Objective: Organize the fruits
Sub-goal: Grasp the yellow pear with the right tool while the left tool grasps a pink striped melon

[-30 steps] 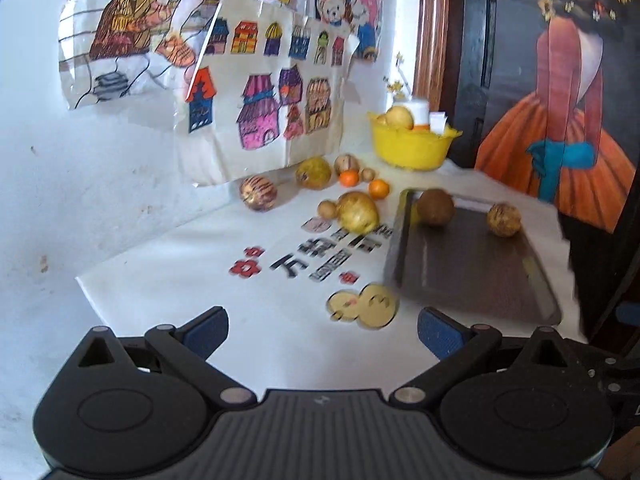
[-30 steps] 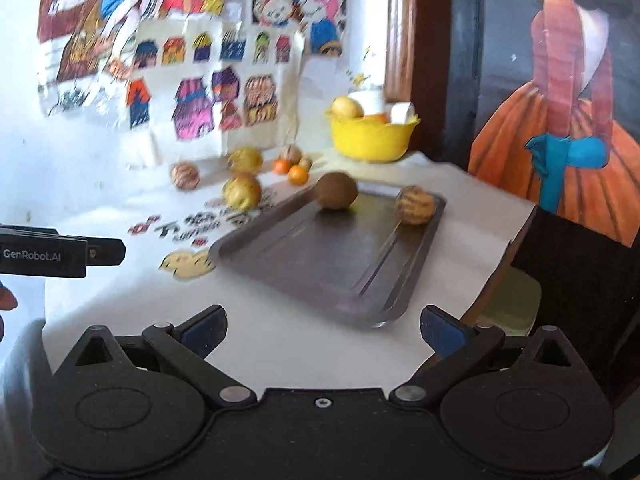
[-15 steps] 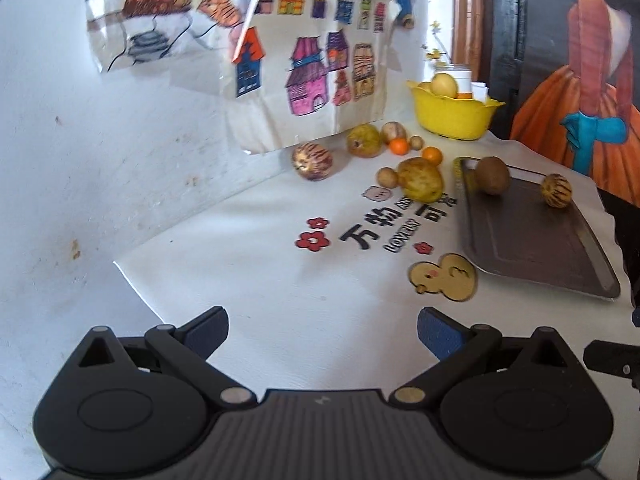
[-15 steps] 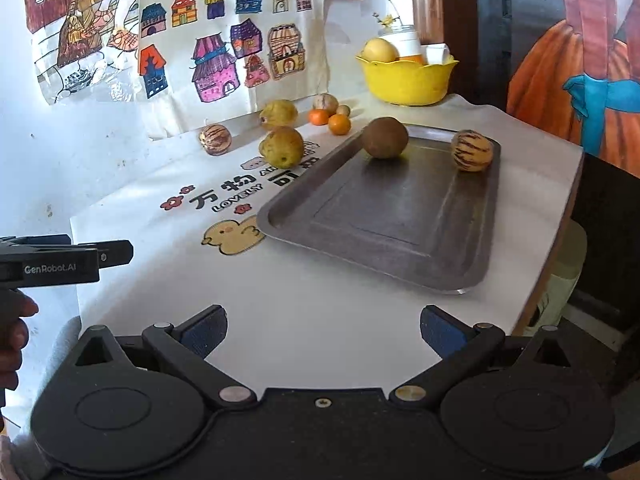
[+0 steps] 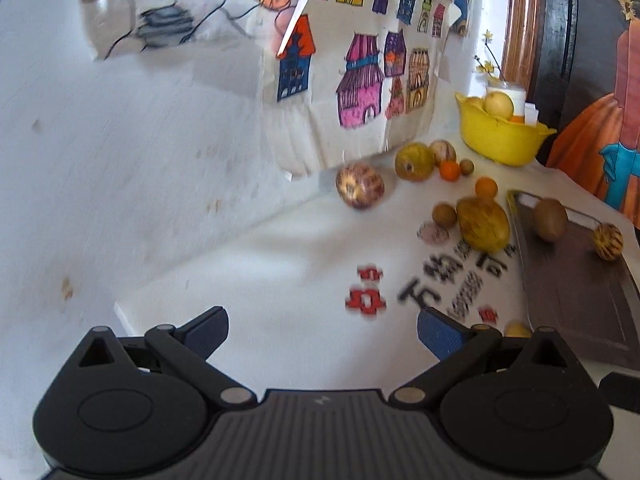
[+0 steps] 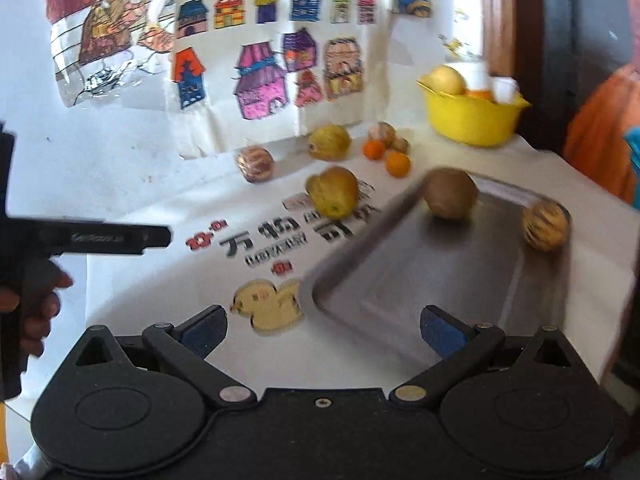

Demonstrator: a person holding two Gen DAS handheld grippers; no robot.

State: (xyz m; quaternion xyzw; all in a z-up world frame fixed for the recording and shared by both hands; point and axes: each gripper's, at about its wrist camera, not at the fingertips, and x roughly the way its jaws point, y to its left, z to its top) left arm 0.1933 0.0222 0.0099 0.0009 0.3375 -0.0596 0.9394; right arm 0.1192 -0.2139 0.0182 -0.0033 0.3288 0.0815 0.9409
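Your left gripper (image 5: 322,330) hangs over the white printed tablecloth (image 5: 280,272) with its blue-padded fingers (image 5: 206,328) spread wide and nothing between them. Your right gripper (image 6: 324,330) is likewise spread and empty, poised above the near corner of the dark grey rectangular metal tray (image 6: 432,280). On the tray's far end lie a brown oval kiwi (image 6: 450,194) and, well apart from it, a round yellow-brown striped fruit (image 6: 546,226). Left of the tray, a large yellow-green pear-shaped fruit (image 6: 334,192) sits on the printed lettering; beyond it lie a reddish striped round fruit (image 6: 256,163), another yellow-green fruit (image 6: 330,142) and two small oranges (image 6: 398,163). At the far right corner stands a yellow plastic bowl (image 6: 470,120) containing fruit.
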